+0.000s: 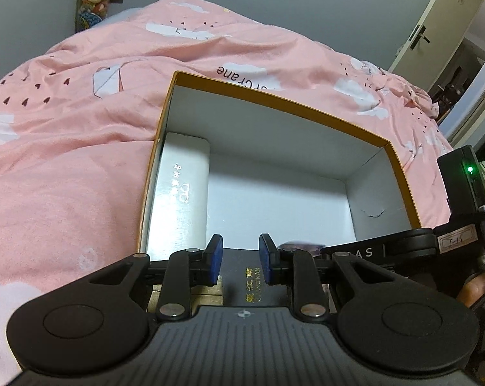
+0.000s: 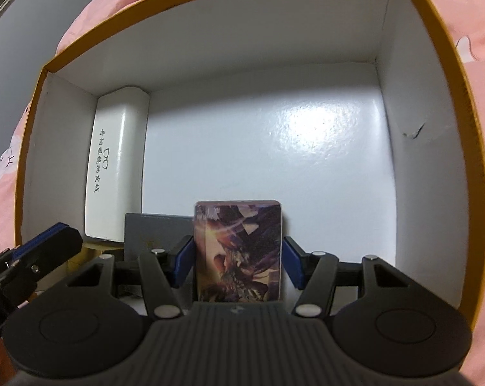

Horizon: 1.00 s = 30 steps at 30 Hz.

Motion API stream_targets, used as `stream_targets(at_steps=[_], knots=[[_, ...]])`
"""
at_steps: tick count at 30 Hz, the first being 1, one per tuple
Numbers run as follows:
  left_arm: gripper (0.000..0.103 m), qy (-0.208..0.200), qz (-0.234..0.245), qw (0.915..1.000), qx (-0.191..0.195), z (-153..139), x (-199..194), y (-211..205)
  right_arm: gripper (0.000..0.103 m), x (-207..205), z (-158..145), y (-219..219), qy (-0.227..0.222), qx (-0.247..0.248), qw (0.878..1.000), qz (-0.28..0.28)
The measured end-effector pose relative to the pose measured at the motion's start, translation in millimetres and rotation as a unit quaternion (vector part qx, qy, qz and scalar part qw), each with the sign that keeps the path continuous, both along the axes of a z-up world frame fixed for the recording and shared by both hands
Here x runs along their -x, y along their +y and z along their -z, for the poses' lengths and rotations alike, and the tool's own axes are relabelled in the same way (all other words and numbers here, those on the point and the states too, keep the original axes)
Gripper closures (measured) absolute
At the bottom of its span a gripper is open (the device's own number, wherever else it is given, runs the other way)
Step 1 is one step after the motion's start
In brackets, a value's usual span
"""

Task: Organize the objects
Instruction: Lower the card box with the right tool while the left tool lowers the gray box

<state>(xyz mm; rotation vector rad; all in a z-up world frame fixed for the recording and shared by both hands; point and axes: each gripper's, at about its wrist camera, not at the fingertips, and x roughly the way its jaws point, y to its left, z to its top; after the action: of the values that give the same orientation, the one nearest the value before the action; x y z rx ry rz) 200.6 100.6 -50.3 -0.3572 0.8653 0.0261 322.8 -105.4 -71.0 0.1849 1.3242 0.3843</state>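
The right tongs (image 2: pixel 237 259) grip a small rectangular card box printed with a purple and orange picture (image 2: pixel 237 251), one blue pad pressed on each long side; its long axis runs straight away from the camera, and its near end is hidden behind the tongs' body. It hangs inside the open cardboard box with an orange rim and white inside (image 2: pixel 387 64), close to the near wall, and whether it touches the floor of that box cannot be told. Just to its left, partly covered by it, lies a flat dark grey box with gold lettering (image 1: pixel 249 276), by the near wall; its outline is mostly cut off in both views. The left tongs (image 1: pixel 241 262) stand above it with the blue pads drawn close together and nothing between them. Farther in, a glossy white oblong case with a small spectacles drawing and printed characters (image 2: pixel 117 164) lies along the left wall, its long axis running from near to far. The rest of the floor is bare white. The open box sits on a bed covered by a pink quilt with white clouds (image 1: pixel 65 128); beyond it are a grey wall and a door at the right.
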Motion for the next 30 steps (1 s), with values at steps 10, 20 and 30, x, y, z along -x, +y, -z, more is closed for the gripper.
stream_targets(at_steps=[10, 20, 30], knots=[[0.075, -0.009, -0.001, 1.0000, 0.003, 4.1, 9.7, -9.1, 0.073, 9.0, -4.3, -0.3, 0.000, -0.023, 1.000, -0.021], [0.075, -0.014, -0.007, 0.9999, 0.005, 5.3, 15.6, -10.6, 0.078, 13.5, -16.8, 5.4, -0.055, 0.018, 0.998, -0.039], [0.075, -0.009, -0.014, 0.9998, 0.009, 9.3, 13.9, -7.8, 0.050, -3.4, 11.5, -31.8, -0.005, 0.012, 0.999, 0.030]])
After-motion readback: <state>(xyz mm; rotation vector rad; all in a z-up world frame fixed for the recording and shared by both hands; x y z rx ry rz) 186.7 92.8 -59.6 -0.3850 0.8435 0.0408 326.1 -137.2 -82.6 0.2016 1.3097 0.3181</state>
